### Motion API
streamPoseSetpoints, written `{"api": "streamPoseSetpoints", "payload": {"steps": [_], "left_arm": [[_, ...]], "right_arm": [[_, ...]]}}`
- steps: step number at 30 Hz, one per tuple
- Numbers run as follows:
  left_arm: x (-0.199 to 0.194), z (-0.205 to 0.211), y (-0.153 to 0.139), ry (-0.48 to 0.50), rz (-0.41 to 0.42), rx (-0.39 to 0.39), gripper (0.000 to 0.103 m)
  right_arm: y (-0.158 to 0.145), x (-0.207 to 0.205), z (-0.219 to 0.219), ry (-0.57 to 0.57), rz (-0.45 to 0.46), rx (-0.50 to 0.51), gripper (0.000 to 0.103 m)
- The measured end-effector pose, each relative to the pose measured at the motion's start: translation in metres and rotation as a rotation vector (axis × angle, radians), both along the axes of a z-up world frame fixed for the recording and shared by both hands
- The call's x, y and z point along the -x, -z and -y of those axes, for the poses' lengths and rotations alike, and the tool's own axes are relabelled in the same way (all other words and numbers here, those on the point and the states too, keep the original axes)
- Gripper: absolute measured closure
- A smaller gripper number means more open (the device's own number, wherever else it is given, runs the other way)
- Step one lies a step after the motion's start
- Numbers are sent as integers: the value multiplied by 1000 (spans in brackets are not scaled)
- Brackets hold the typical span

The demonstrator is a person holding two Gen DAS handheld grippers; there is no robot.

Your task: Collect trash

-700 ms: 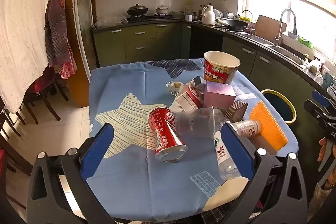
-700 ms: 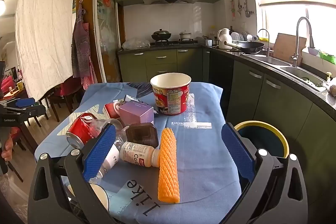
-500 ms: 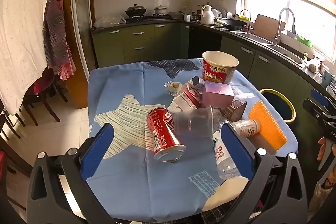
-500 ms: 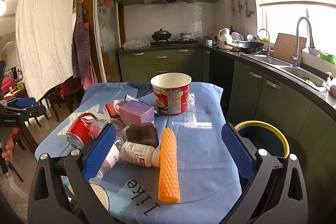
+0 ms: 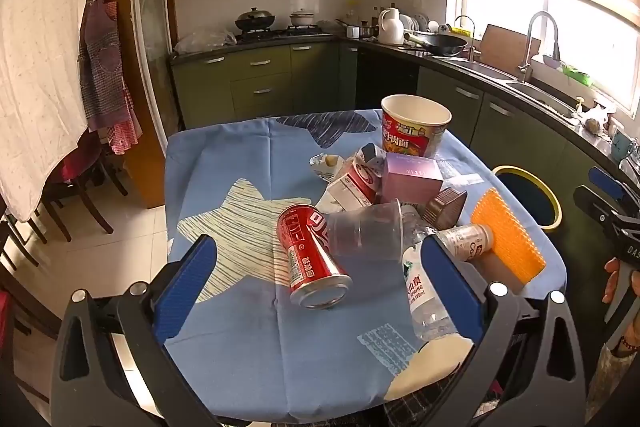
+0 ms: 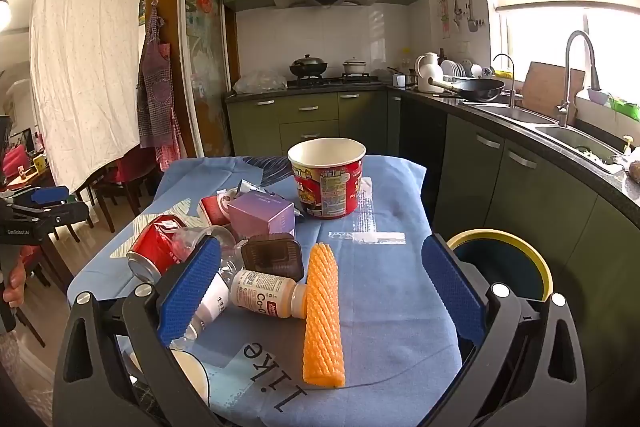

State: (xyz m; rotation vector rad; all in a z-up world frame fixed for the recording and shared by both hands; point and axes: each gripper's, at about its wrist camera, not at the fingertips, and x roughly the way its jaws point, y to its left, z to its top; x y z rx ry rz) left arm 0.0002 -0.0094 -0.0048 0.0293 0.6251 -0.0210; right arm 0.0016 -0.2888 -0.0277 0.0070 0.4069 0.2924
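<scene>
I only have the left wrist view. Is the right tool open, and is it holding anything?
Observer: The right tool is open, with nothing gripped between its blue pads.
Operator: Okay. Where does the near end of the orange foam sleeve finish?
Observer: It ends beside black lettering printed on the tablecloth, which your view does not show.
Operator: And the brown tray, which way is it facing?
Observer: The brown tray turns its open side toward the right camera, and it looks empty.
</scene>
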Motion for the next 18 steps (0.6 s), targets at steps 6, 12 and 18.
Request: {"api": "streamPoseSetpoints", "payload": {"steps": [6, 12, 18], "left_arm": [[3, 3, 3, 7, -7, 1, 6], [-1, 0, 2, 9, -12, 3, 6], [-1, 1, 1, 11, -14, 2, 6]], "right_arm": [[1, -1, 0, 0, -2, -1, 4], [1, -1, 0, -1, -2, -3, 4], [1, -1, 0, 0, -3, -3, 4]]}}
